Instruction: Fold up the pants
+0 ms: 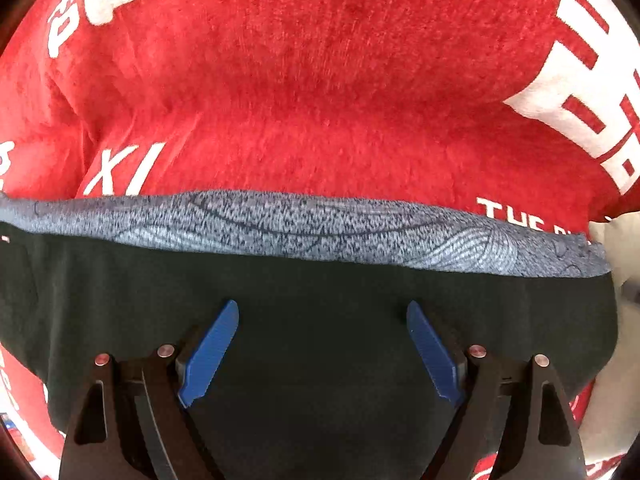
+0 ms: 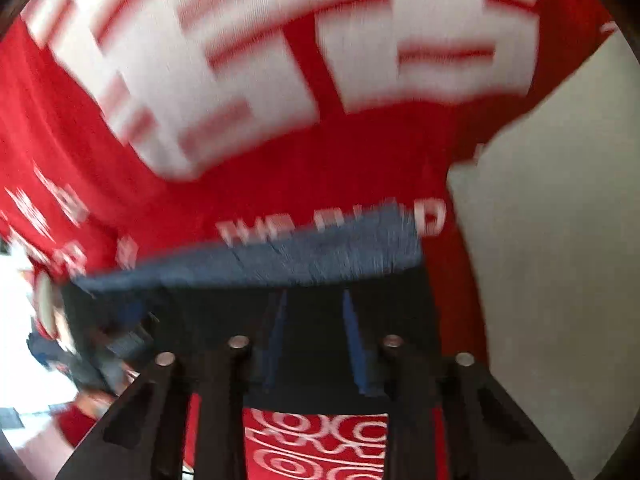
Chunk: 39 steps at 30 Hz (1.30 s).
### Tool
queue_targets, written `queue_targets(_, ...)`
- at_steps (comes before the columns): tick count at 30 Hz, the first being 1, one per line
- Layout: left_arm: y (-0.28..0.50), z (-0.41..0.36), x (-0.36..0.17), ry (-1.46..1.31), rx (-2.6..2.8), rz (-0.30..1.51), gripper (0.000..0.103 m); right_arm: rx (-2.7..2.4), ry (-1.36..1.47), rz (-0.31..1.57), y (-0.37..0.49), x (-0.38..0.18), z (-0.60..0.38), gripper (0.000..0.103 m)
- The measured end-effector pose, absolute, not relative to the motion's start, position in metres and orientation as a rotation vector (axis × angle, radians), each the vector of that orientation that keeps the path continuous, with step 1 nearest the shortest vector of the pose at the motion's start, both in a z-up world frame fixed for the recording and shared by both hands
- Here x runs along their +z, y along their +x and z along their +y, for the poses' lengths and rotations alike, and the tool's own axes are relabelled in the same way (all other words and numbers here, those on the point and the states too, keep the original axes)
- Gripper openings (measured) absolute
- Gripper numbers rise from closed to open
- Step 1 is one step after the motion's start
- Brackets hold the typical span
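Two grippers over the pants, viewed L to R. Left gripper [image 1: 322, 312]: fingers [image 1: 208, 354] spread wide, nothing between them, hovering low over the black pants [image 1: 320, 360], pointing toward the grey patterned waistband [image 1: 304, 226]. Pants lie on a red blanket [image 1: 312, 80] w/ white lettering. Right gripper [image 2: 314, 300]: view motion-blurred; blue fingers [image 2: 354, 344] narrowly parted over black cloth near the waistband; can't tell whether it pinches fabric. Pale floor [image 2: 560, 240] at right.
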<state>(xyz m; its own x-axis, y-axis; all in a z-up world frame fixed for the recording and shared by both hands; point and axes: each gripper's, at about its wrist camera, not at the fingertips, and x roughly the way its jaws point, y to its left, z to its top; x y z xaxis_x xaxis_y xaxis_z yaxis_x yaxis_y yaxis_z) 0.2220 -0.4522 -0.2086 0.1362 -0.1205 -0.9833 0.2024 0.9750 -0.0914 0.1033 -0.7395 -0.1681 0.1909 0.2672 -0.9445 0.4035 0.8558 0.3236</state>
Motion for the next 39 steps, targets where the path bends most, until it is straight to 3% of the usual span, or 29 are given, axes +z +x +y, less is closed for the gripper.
queue_targets(4,0.234,-0.461,-0.215,0.101,-0.227,1.383,0.093,-0.149,0.511,1.474,0.106,-0.222,-0.729,0.027)
queue_targets(11,0.259,-0.468,-0.21,0.12,-0.208,1.367,0.095,-0.207,0.475,1.392,0.136,-0.204,-0.741,0.029)
queue_targets(13,0.262,-0.463,-0.196,0.134,-0.216,1.335,0.095,-0.175,0.527,1.352,0.132,-0.189,-0.744,0.036)
queue_targets(15,0.26,-0.457,-0.188,0.151,-0.226,1.324,0.095,-0.121,0.542,1.333,0.126,-0.18,-0.742,0.058)
queue_targets(16,0.257,-0.451,-0.185,0.16,-0.235,1.323,0.095,-0.073,0.527,1.325,0.125,-0.174,-0.737,0.059)
queue_targets(22,0.219,-0.424,-0.183,0.214,-0.238,1.332,0.095,0.275,0.245,1.283,0.149,-0.154,-0.673,0.059)
queue_targets(29,0.178,-0.407,-0.19,0.136,-0.22,1.354,0.095,0.552,-0.042,1.317,0.197,-0.179,-0.586,0.059)
queue_targets(31,0.177,-0.405,-0.192,0.121,-0.215,1.36,0.095,0.583,-0.075,1.382,0.207,-0.196,-0.574,0.048)
queue_targets(32,0.176,-0.404,-0.193,0.113,-0.212,1.365,0.095,0.587,-0.084,1.425,0.205,-0.203,-0.573,0.013)
queue_targets(35,0.178,-0.4,-0.189,0.084,-0.205,1.358,0.095,0.576,-0.102,1.455,0.205,-0.207,-0.571,0.006)
queue_targets(39,0.19,-0.395,-0.181,0.087,-0.195,1.302,0.095,0.538,-0.084,1.419,0.212,-0.194,-0.574,0.005)
